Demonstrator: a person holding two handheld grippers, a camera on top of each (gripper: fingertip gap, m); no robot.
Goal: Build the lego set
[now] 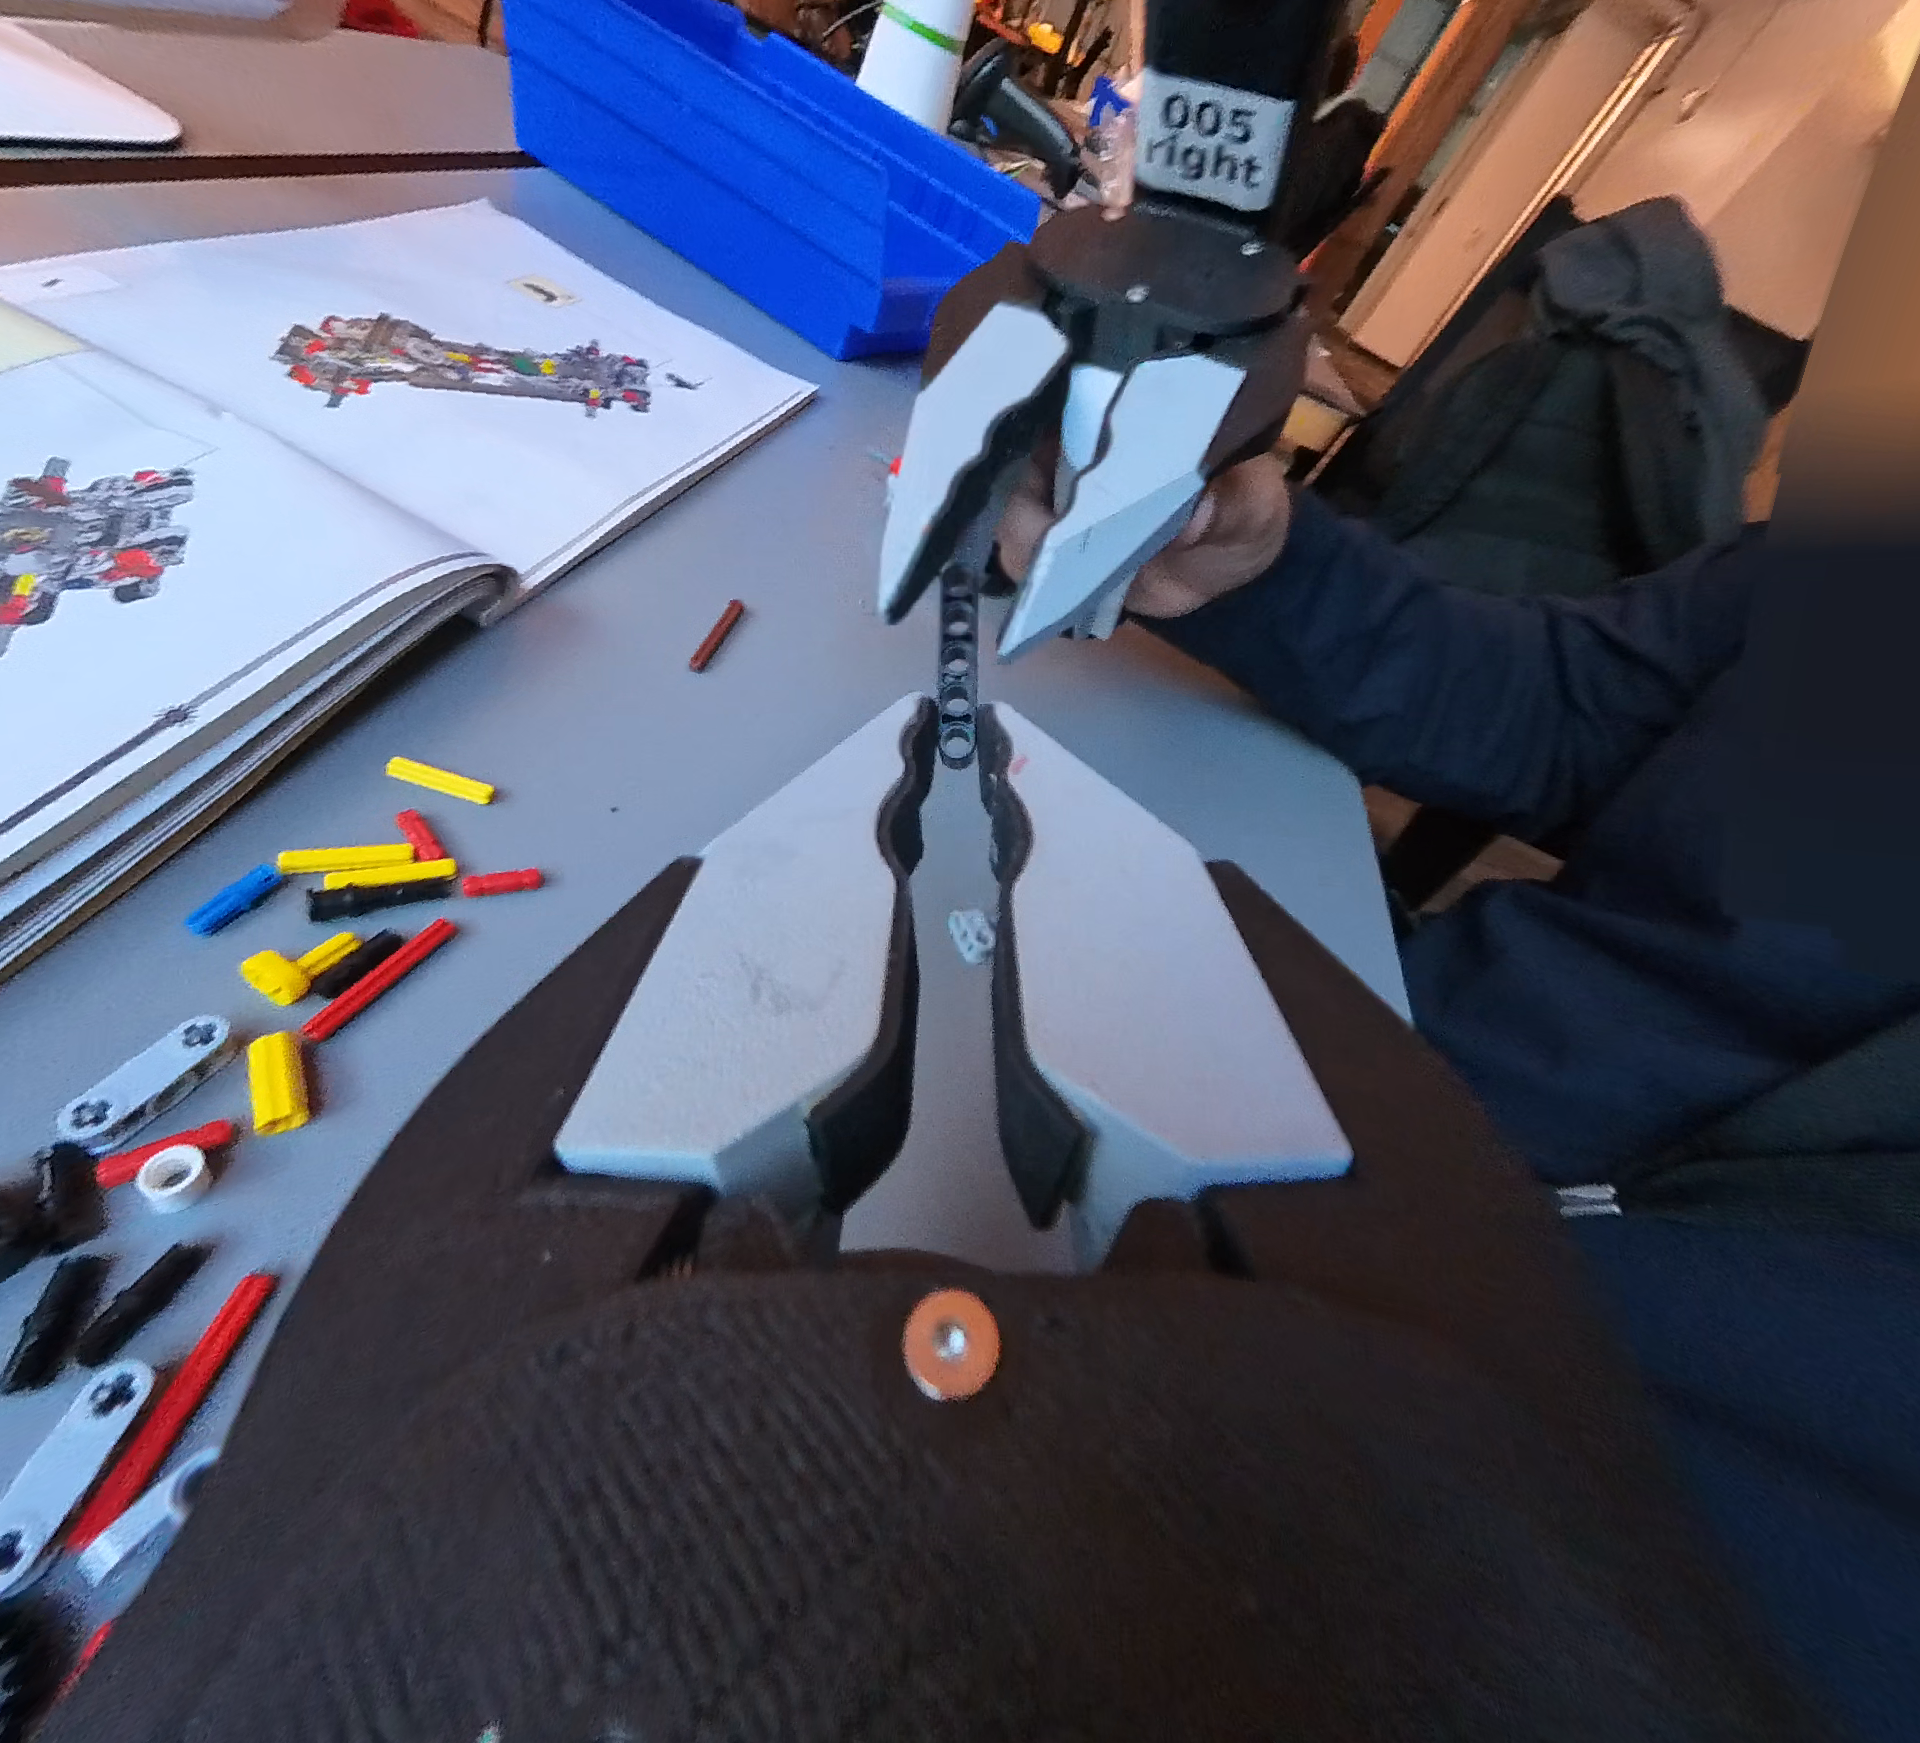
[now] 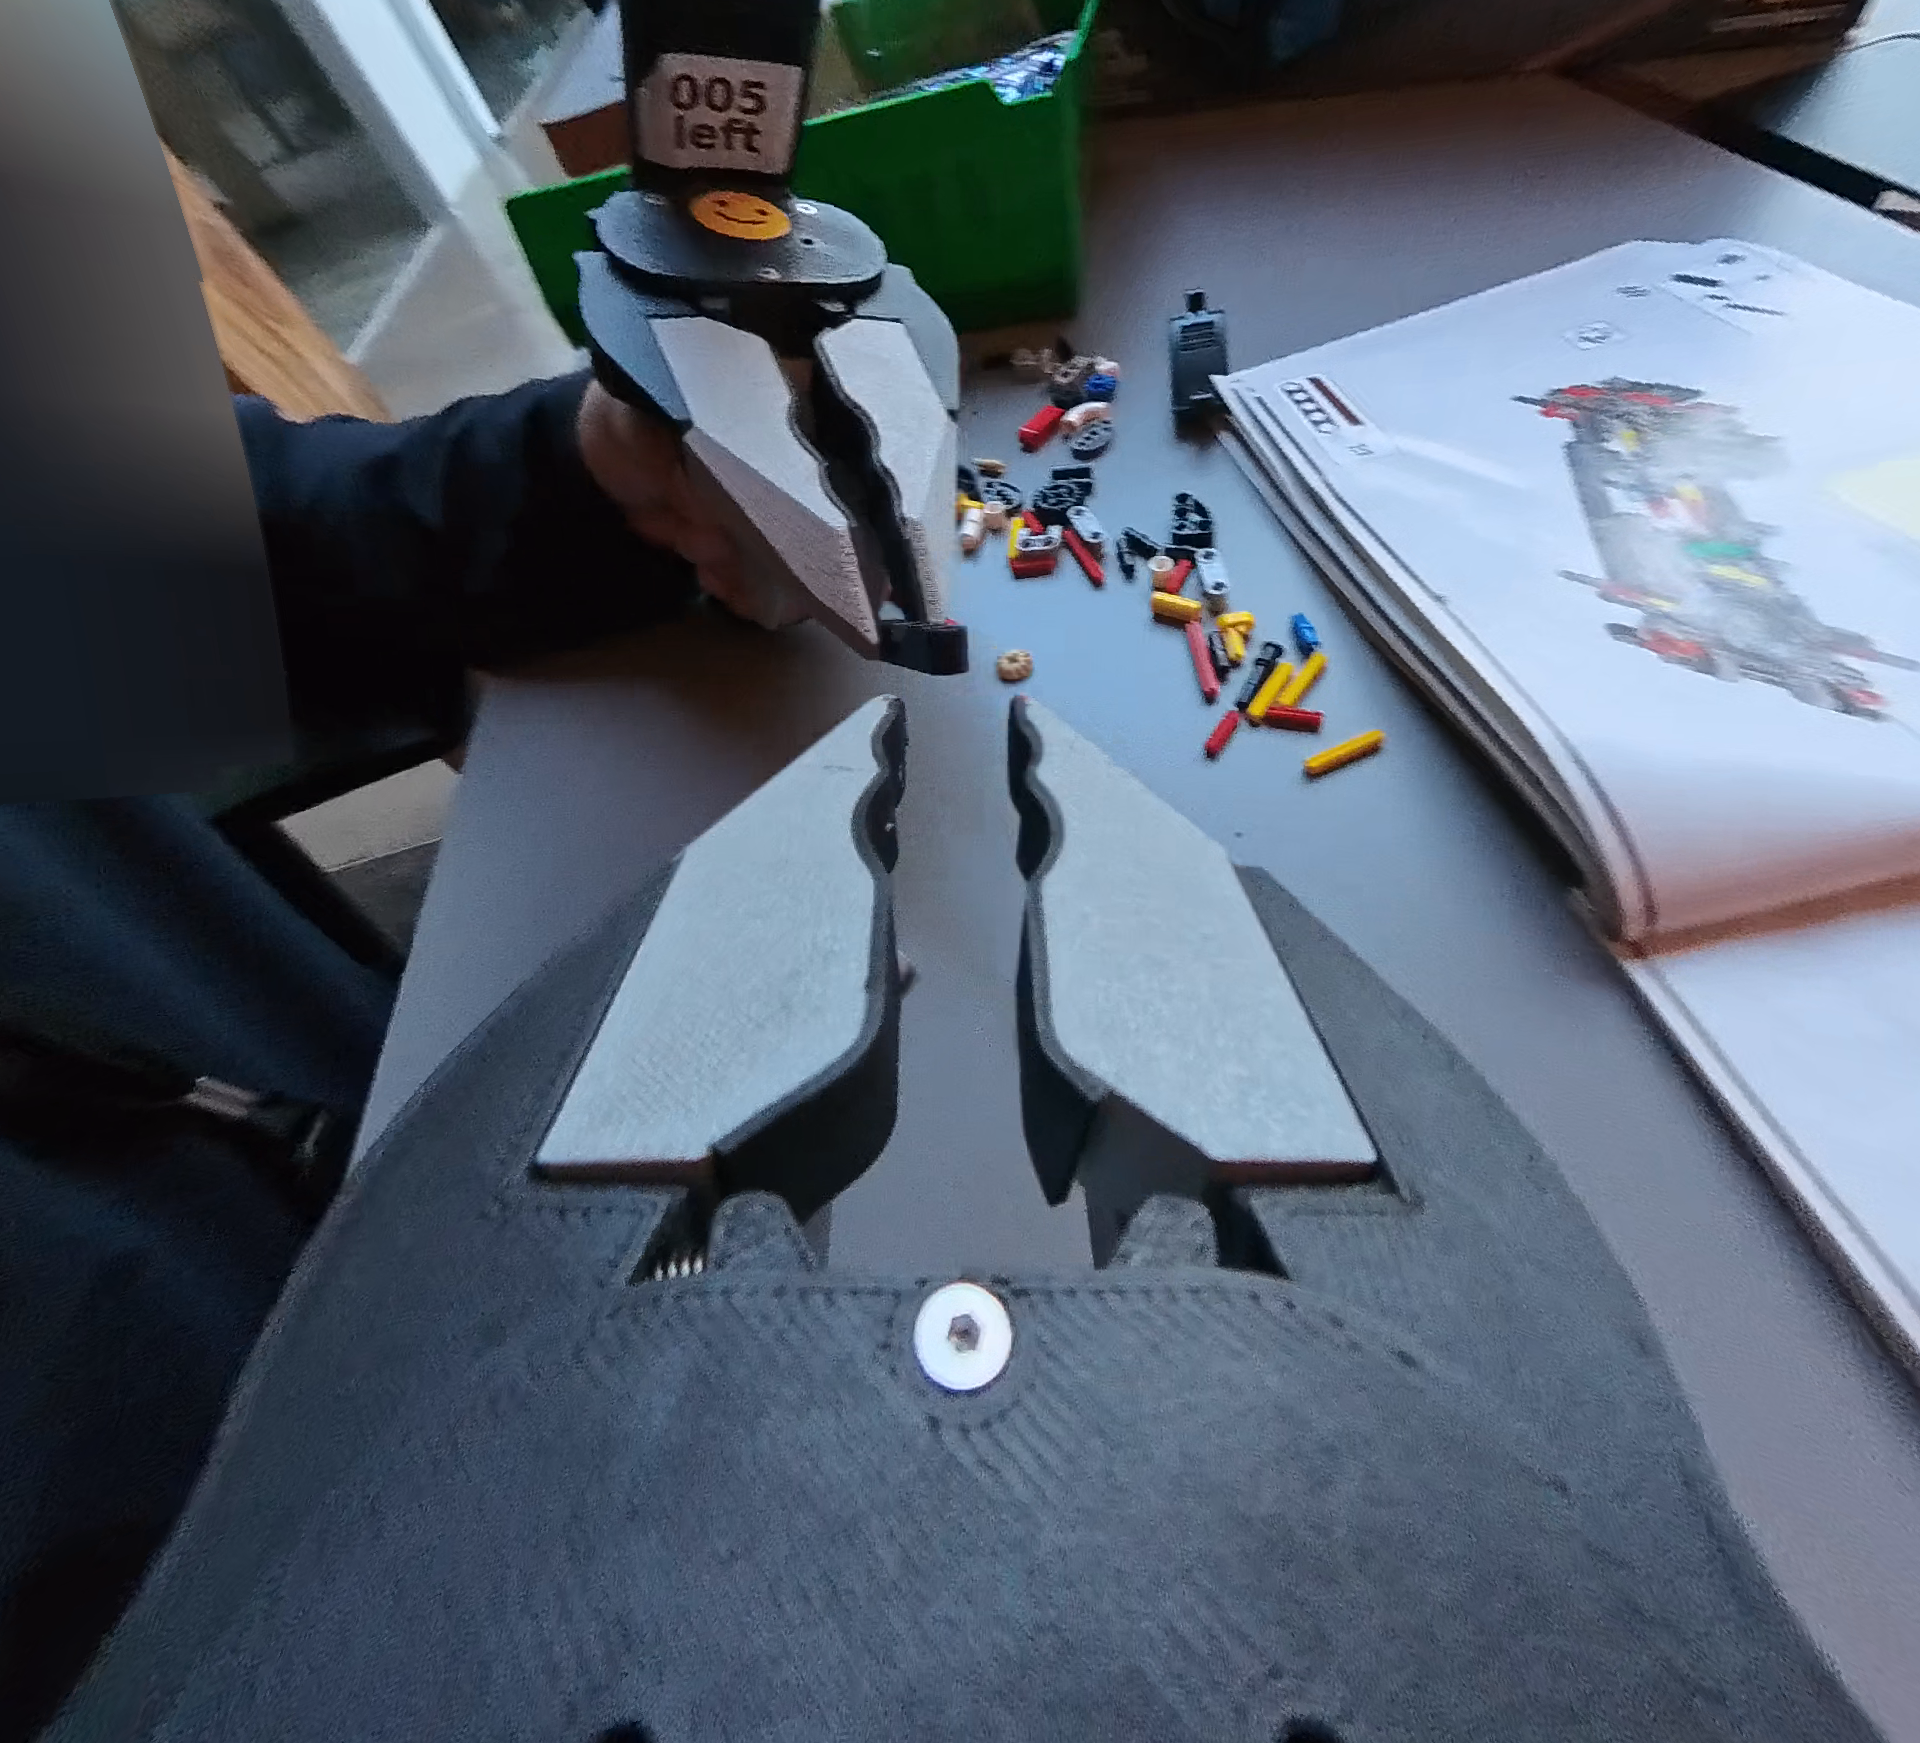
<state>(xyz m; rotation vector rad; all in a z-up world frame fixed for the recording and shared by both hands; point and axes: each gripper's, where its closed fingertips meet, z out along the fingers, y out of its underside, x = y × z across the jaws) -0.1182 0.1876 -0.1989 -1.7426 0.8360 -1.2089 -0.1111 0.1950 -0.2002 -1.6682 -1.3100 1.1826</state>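
1. Grey table point(image 1: 623, 717), bearing an open manual point(image 1: 312, 488) and a blue bin point(image 1: 727, 166); green bin point(image 2: 935, 187) at the far edge.
2. Left gripper point(image 1: 958, 727), above the table, clamped on the near end of a black holed beam point(image 1: 954, 654).
3. Right gripper point(image 2: 956, 717), jaws apart, nothing between them; in the left view, beam's far end between its tips, contact unclear.
4. Loose red, yellow, black pieces point(image 1: 353, 893) beside the manual.
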